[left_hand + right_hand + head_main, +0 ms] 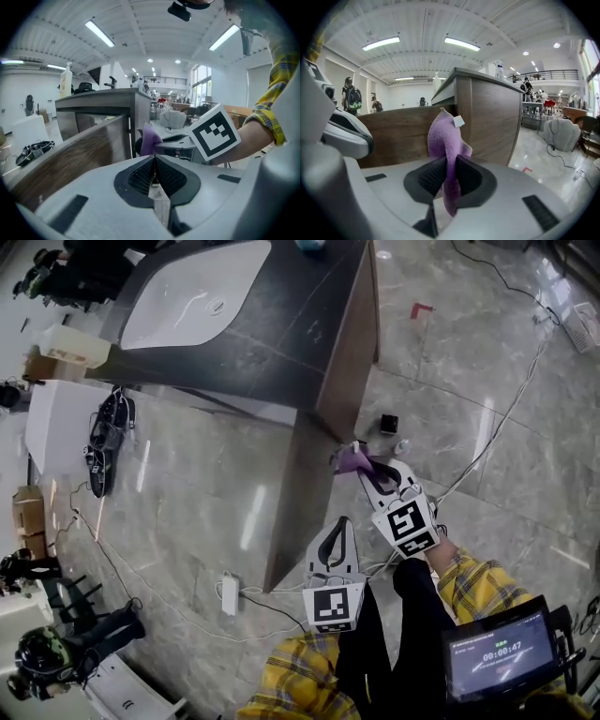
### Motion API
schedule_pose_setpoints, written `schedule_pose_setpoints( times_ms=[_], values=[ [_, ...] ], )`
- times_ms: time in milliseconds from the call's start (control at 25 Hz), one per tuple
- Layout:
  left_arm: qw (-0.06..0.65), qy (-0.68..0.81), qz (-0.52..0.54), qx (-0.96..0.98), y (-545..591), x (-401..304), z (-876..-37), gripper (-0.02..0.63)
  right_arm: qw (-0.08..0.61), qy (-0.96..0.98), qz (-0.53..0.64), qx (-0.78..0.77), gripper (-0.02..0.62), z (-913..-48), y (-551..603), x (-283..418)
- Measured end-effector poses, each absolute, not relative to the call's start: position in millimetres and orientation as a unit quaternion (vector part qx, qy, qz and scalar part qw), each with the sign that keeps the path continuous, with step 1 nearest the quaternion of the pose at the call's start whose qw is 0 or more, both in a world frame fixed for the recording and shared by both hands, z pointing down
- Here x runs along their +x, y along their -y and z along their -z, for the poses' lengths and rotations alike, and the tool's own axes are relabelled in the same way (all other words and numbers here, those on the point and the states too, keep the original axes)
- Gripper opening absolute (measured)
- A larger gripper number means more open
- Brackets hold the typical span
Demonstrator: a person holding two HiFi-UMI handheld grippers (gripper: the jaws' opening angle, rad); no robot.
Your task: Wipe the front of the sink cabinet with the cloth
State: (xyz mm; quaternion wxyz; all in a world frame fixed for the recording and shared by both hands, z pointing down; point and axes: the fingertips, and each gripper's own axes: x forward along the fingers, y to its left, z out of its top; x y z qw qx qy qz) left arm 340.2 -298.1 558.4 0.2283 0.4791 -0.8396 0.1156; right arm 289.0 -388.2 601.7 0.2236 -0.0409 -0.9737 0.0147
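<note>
Counting two grippers, one cloth, one sink cabinet (302,486) with one white basin (192,296) set in its dark top, and one pair of black shoes (105,442) on the marble floor (487,352) beside it. Right gripper (447,176) pinching the cloth (444,136) between its dark pads, raised close to the cabinet's outer corner, where two wood-grain faces meet. Left gripper (154,174) with jaws pressed together on nothing, just beside the right one and near the long wood panel.

Cloth purple and fuzzy, folded, standing upright out of the jaws, with a small white tag at its top edge and a tail hanging below the pads. Touching the wood or only just off it: not possible to tell.

Far end of the cabinet cut off at the top of the head view. Small dark object (388,424) on the floor by the corner, too small to name. Of the person, only plaid sleeves (473,582) in view.
</note>
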Motion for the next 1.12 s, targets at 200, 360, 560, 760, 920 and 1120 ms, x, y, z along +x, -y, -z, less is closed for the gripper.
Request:
schedule_pose_setpoints(
  times_ms=[200,360,560,760,920,1120],
  values=[
    [0.212,0.855,-0.109,0.461,292,333,-527,0.008,0.213,0.976,-0.007,-0.048,0.041,-562,385,290],
    [0.2,0.864,-0.103,0.45,289,328,-501,0.008,0.206,0.977,-0.007,-0.053,0.041,-529,381,293],
    [0.18,0.878,-0.089,0.435,286,319,-465,0.008,0.196,0.979,-0.005,-0.055,0.041,-492,379,301],
    [0.157,0.891,-0.077,0.418,285,308,-427,0.008,0.189,0.98,0.001,-0.061,0.041,-455,378,308],
    [0.141,0.897,-0.078,0.412,284,303,-401,0.008,0.178,0.982,0.001,-0.064,0.041,-426,376,312],
    [0.116,0.903,-0.069,0.409,285,298,-366,0.008,0.165,0.984,0.017,-0.072,0.041,-389,372,310]
  ],
)
